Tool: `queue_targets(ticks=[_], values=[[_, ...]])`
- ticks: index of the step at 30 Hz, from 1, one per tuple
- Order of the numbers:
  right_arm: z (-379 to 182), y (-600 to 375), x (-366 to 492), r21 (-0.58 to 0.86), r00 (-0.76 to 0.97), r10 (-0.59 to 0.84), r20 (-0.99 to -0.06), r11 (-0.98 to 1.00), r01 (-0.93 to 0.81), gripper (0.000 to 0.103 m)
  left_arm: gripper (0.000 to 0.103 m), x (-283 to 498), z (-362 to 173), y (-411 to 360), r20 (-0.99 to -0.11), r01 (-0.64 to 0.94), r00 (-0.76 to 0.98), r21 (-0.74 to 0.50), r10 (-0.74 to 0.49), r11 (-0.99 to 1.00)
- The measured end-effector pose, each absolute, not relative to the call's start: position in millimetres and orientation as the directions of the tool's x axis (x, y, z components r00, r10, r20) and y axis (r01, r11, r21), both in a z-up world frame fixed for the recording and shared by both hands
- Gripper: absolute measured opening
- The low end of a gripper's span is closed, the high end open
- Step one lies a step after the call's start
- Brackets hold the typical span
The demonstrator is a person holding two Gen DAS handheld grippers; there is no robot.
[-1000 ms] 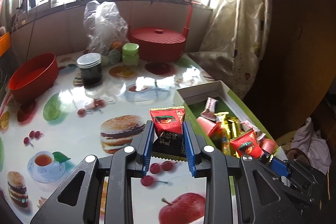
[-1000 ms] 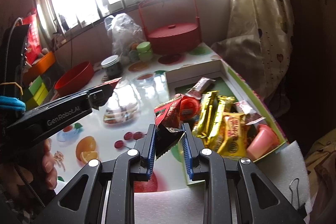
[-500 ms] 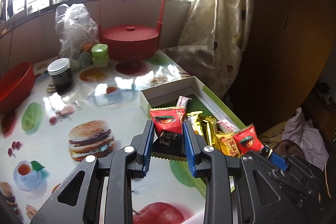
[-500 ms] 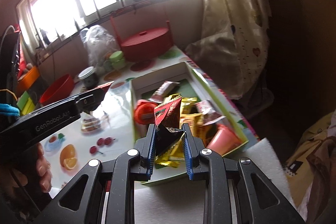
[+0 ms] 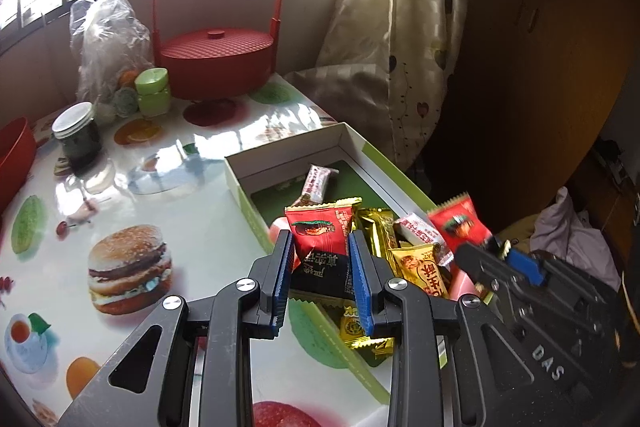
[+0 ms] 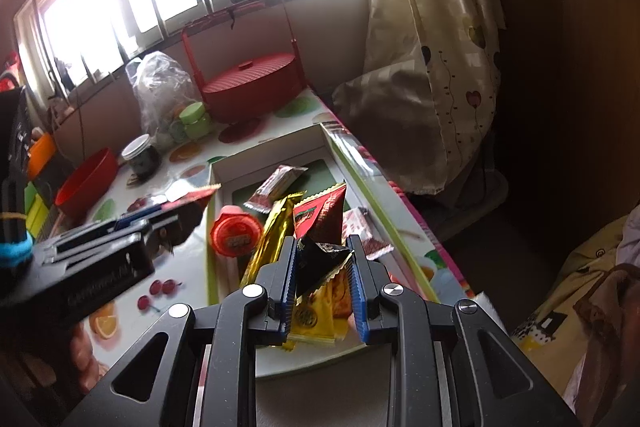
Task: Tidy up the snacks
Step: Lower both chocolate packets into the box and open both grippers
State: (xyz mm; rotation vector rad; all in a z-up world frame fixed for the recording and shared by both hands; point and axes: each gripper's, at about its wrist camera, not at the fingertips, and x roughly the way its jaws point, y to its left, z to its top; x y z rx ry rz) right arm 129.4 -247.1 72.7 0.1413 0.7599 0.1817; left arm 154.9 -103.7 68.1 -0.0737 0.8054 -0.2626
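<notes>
Snacks are in both your grippers at once. Your left gripper (image 5: 320,267) is closed flat on a red-and-black packet (image 5: 322,247), pinching its black lower half so the red top with the printed picture stands up clear of the blue pads; held this way it can drop straight down when you let go. It hangs over the near-left corner of the box (image 5: 288,157). The black band carries light Chinese characters, upside down in your left view and not clear enough for me to read.

Your right gripper (image 6: 322,267) is closed on a second red-and-black packet (image 6: 320,227), caught edge-on, so it is creased and twisted between the pads, with the red end pointing up. It sits over the near end of the same box (image 6: 348,163), above the gold and yellow packets (image 6: 316,307). Judging by that, both are there to be released into the pile.

Outward, the box already holds a red round cup (image 6: 234,237), long gold sachets (image 6: 272,231) and a small dark-red wrapped bar (image 6: 280,181) toward the far wall. One orange-yellow packet (image 5: 424,269) bears large red characters. The right gripper's body (image 5: 548,359) reads "DAS" in the left view; the lettering on the left gripper's body (image 6: 100,281) is blurred. Beyond the box stand a dark jar (image 5: 78,135) and a red lidded basket (image 5: 214,61).
</notes>
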Motion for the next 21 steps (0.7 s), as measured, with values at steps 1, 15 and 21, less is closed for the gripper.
queue_targets(ticks=[1,15,21], values=[[71.9,-248.0,134.0,0.192,0.707,0.216,-0.673,0.975,-0.114,0.023,0.029,156.1,65.6,-105.6,-0.707,0.206,0.659,-0.159,-0.257,0.965],[53.1,-259.2,175.9,0.203,0.665,0.235,-0.709,0.971,-0.127,0.023,0.029,159.8,48.3,-125.1,-0.729,0.254,0.629,-0.134,-0.269,0.958],[46.9,-259.1,181.4,0.2,0.649,0.245,-0.72,0.969,-0.143,0.023,0.029,160.0,43.8,-131.3,-0.736,0.268,0.621,-0.123,-0.269,0.956]])
